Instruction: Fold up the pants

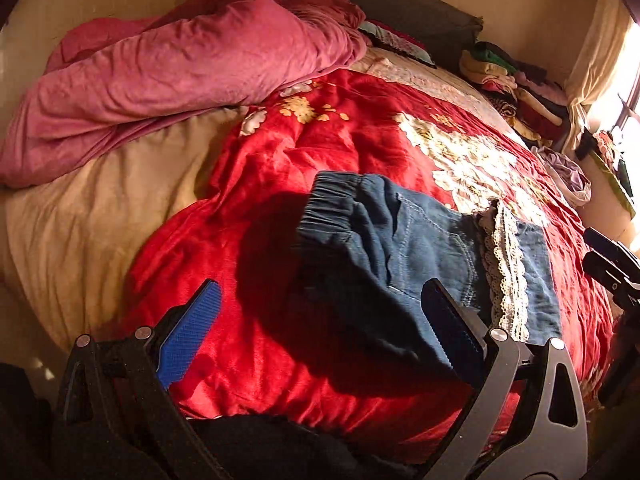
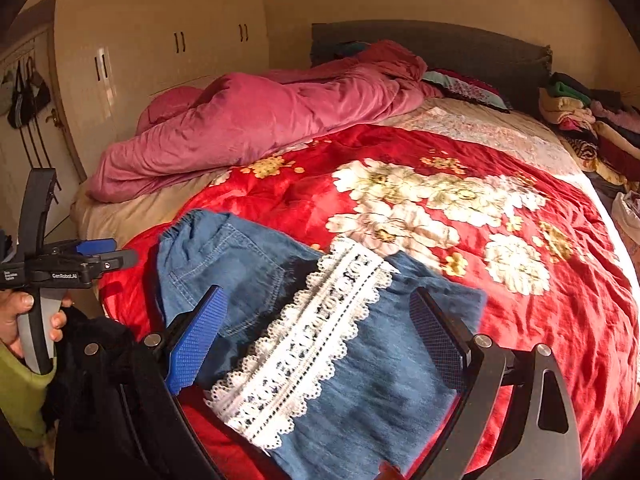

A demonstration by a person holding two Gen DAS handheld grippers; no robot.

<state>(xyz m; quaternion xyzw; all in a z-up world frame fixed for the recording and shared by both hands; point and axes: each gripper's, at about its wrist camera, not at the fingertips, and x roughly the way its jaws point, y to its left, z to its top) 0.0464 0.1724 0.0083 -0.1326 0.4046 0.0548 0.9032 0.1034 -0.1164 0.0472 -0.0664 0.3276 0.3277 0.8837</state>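
Blue denim pants (image 2: 248, 264) with a white lace band (image 2: 320, 332) lie folded on the red flowered blanket (image 2: 520, 320) near the bed's front edge. My right gripper (image 2: 318, 293) hovers over them with its jaws wide open, and the pads press on nothing. In the left wrist view the pants (image 1: 400, 248) show their elastic waistband at upper left. My left gripper (image 1: 322, 286) is open just above and left of them, holding nothing. A hand holds the left gripper (image 2: 92, 260) at the left edge of the right wrist view. The right gripper (image 1: 608, 260) peeks in at the far right.
A crumpled pink duvet (image 2: 260, 128) fills the bed's far left. Stacked clothes (image 2: 580, 120) sit at the far right beside the dark headboard (image 2: 440, 44). Cream wardrobes (image 2: 160, 40) stand behind, with bags (image 2: 24, 96) hanging at left. Dark cloth (image 1: 280, 440) lies at the near edge.
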